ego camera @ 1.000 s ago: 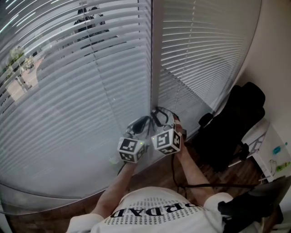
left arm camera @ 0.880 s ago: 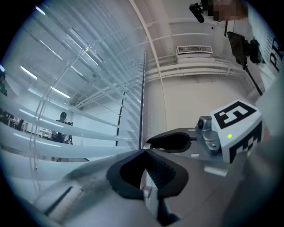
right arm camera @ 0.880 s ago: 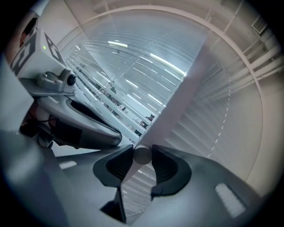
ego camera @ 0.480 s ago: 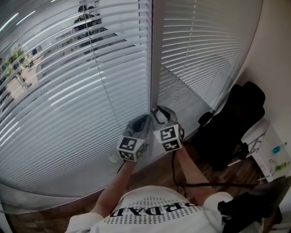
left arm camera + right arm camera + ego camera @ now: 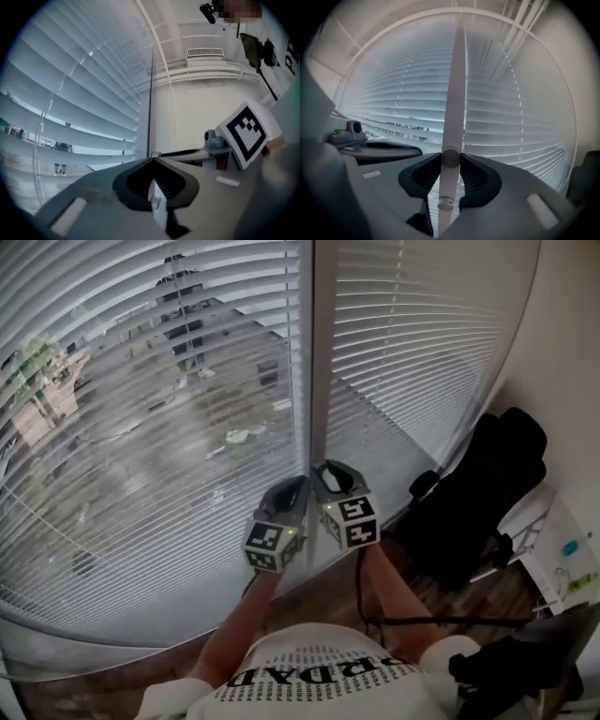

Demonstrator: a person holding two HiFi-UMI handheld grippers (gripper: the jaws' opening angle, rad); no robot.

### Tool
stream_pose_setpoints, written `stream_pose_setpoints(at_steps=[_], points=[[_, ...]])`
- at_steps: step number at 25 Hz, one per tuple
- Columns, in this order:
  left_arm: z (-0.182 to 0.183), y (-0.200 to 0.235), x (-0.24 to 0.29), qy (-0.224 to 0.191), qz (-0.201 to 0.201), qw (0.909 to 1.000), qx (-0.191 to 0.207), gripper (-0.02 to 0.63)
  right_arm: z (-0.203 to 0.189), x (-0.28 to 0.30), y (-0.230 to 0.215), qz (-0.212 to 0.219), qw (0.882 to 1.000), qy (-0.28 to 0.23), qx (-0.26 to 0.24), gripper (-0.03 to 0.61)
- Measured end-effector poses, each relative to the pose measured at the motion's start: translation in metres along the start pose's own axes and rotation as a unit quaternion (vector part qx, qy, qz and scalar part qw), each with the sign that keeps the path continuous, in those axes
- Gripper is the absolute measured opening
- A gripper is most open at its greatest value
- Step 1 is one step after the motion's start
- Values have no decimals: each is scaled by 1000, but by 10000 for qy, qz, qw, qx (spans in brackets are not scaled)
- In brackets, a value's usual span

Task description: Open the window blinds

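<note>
White slatted blinds [image 5: 141,427] cover the window ahead, and a second blind [image 5: 422,352] hangs to the right of the white mullion [image 5: 322,343]. The slats on the left stand tilted, so buildings and a street show between them. My right gripper [image 5: 328,471] is at the foot of the mullion, shut on the white tilt wand [image 5: 454,93], which runs straight up between its pads [image 5: 451,157]. My left gripper [image 5: 292,487] is beside it on the left, close to the slats. Its jaws [image 5: 152,158] meet at the tips with nothing held.
A black office chair [image 5: 478,502] stands to the right against the window corner. A white desk edge [image 5: 553,540] with papers lies beyond it. The wooden floor [image 5: 328,601] and a dark cable [image 5: 412,622] are below my arms.
The left blind's slats have tilted from nearly closed to open, and the view outside now shows through. My right gripper has rolled on the wand; the left has stayed put.
</note>
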State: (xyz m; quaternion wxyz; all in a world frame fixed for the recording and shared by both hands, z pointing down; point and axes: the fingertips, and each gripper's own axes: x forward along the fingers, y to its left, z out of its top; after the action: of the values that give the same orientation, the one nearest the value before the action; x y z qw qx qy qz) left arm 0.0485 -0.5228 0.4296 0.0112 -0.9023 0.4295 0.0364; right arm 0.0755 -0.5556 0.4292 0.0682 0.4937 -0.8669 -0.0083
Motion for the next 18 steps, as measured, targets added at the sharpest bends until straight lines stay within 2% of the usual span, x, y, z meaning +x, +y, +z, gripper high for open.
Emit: stream_pose_setpoints(at_steps=[3,9,18], points=[[-2,1,1,16,6,10000,-4,-8,-2,0,0,6,9999,-21,159,135],[0,-1,0,0,-1,10000,23,-8,0,0,0,122,9963,-175,827,138],[1,0,1,-13,17,10000,81,-9,-1,1,-1,84,9947,-139,1018,137]])
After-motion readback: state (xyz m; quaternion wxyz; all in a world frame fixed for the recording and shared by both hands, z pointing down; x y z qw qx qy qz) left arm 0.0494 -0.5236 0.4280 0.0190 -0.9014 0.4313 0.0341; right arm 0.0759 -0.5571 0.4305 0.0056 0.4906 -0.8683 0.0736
